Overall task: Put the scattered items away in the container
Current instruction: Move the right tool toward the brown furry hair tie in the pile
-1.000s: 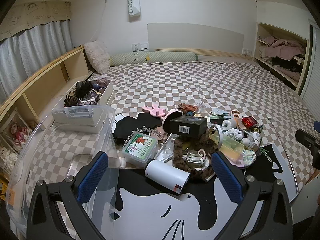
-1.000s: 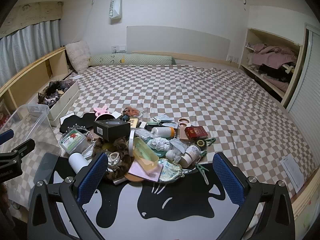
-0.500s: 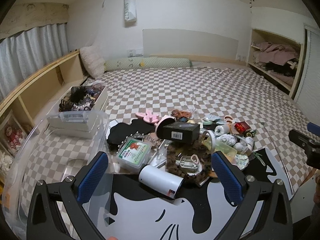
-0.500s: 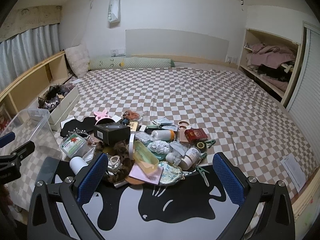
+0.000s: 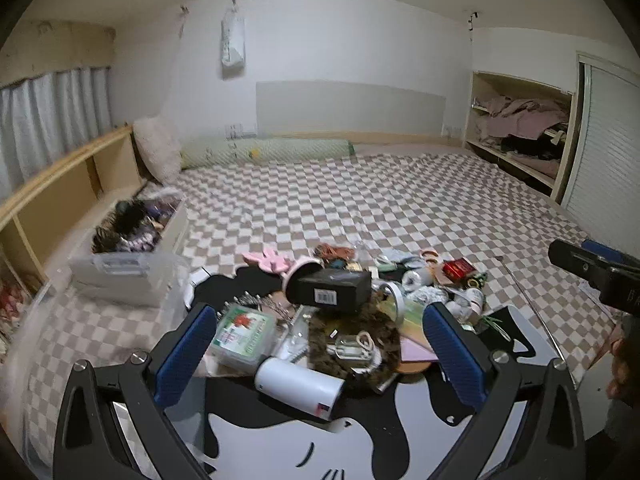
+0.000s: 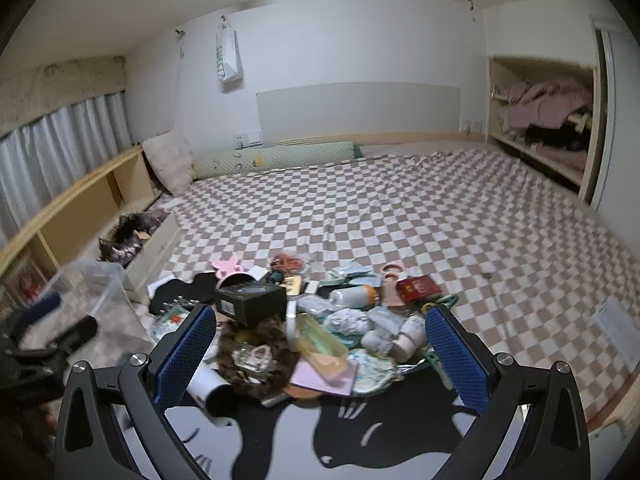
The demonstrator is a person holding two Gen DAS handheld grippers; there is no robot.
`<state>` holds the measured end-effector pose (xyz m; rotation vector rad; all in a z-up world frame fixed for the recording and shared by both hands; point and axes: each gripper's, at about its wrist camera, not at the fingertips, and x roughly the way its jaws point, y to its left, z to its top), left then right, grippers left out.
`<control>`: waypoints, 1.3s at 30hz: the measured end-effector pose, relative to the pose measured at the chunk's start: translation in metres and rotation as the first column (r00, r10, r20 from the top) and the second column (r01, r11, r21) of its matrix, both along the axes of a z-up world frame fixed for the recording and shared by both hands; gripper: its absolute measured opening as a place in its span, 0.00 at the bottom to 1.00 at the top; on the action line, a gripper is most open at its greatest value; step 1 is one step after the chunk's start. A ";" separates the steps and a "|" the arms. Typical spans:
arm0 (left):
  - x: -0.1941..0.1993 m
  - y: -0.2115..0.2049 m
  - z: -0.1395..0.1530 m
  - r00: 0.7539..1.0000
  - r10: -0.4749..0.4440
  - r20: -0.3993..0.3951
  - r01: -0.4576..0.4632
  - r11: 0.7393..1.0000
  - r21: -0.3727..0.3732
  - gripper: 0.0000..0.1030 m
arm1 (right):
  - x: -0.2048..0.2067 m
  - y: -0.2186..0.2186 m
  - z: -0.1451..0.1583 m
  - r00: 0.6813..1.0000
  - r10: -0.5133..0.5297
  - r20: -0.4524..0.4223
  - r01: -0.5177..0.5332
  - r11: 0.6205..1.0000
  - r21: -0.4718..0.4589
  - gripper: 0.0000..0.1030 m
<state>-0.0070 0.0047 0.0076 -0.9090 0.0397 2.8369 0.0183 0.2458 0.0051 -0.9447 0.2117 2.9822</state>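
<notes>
A heap of small items lies on the checkered bed: a black box (image 5: pixel 333 289) (image 6: pixel 252 301), a white cylinder (image 5: pixel 300 386) (image 6: pixel 210 390), a green-labelled case (image 5: pixel 244 334), a brown furry piece (image 5: pixel 352 338) (image 6: pixel 260 354) and a red box (image 5: pixel 459 268) (image 6: pixel 418 288). A clear plastic container (image 5: pixel 132 280) (image 6: pixel 102 292) stands at the left. My left gripper (image 5: pixel 320 354) is open above the near edge of the heap, holding nothing. My right gripper (image 6: pixel 320 356) is also open and empty, a little further right.
A white bin of dark accessories (image 5: pixel 140 222) (image 6: pixel 136 236) stands behind the container along a wooden shelf (image 5: pixel 60 200). A black-and-white cat-print mat (image 5: pixel 320 432) lies under the heap's near side. A pillow (image 5: pixel 158 156) and green bolster (image 5: pixel 264 152) lie at the headboard.
Both grippers have pulled back and tilted up, so the heap sits lower and nearer the fingers. The right gripper has swung left. Nothing was picked up.
</notes>
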 end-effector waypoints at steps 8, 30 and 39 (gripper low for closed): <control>-0.023 0.007 -0.023 0.996 -0.002 0.093 0.006 0.999 -0.044 1.00 | -0.021 -0.005 -0.027 0.995 0.042 0.088 -0.048 0.997 0.065 1.00; -0.098 0.025 -0.102 0.967 -0.015 0.255 0.072 0.974 -0.214 1.00 | -0.134 -0.005 -0.138 0.906 0.019 0.424 -0.074 0.991 0.114 1.00; -0.131 0.028 -0.103 0.966 -0.006 0.259 0.061 0.977 -0.203 1.00 | -0.184 -0.030 -0.155 0.875 0.063 0.481 -0.117 0.990 0.082 0.77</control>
